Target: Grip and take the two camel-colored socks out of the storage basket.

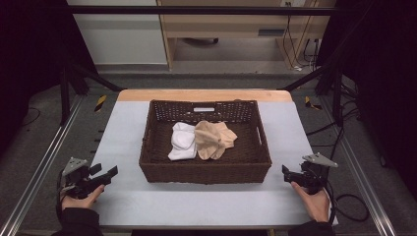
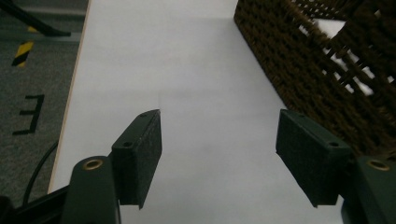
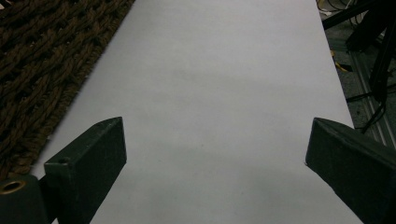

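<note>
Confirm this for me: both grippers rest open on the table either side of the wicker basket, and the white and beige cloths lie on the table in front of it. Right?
Not quite. The white cloth and beige cloth lie inside the wicker basket, as the high view shows. The left gripper and right gripper are open either side.

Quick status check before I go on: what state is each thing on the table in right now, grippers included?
Wicker basket: upright on the table, open top, two garments inside.
White cloth: crumpled in the basket, left of the beige one, touching it.
Beige cloth: crumpled in the basket, untouched.
Left gripper: open, nothing between its jaws, left of the basket.
Right gripper: open, nothing between its jaws, right of the basket.
</note>
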Action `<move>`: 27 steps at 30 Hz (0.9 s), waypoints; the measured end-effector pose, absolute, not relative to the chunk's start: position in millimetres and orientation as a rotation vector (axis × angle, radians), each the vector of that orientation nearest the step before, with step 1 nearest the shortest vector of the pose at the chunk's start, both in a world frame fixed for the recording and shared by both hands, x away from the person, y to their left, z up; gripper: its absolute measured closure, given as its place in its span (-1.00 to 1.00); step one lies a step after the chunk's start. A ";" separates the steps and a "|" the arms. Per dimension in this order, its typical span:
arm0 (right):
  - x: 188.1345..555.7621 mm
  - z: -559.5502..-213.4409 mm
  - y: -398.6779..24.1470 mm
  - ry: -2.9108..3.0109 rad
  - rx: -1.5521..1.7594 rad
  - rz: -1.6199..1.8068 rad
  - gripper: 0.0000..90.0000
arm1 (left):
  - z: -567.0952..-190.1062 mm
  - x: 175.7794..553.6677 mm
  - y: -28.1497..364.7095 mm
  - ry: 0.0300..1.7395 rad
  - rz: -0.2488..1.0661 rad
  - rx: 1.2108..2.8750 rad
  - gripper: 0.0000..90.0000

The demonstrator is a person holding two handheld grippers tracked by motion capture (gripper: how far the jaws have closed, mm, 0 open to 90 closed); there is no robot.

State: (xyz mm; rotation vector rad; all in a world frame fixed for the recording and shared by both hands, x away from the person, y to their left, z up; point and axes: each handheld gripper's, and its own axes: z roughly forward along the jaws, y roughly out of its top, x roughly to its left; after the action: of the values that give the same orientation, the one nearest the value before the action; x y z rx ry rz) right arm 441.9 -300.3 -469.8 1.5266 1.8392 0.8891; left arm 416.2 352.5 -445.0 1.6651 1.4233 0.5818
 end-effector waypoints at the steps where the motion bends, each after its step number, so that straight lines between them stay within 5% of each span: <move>1: 442.0 -469.9 -300.1 1.845 1.524 0.887 -0.88 | -442.7 415.3 351.9 1.414 0.587 1.657 -0.29; 27: 439.7 -468.8 -297.4 1.858 1.509 0.879 -0.90 | -385.9 421.5 319.5 1.279 0.643 1.575 -0.16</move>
State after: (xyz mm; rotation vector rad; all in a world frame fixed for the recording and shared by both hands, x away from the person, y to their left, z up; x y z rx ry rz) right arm 439.7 -297.4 -468.8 1.5095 1.8582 0.8787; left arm 421.5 319.5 -385.9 1.5750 1.2793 0.6430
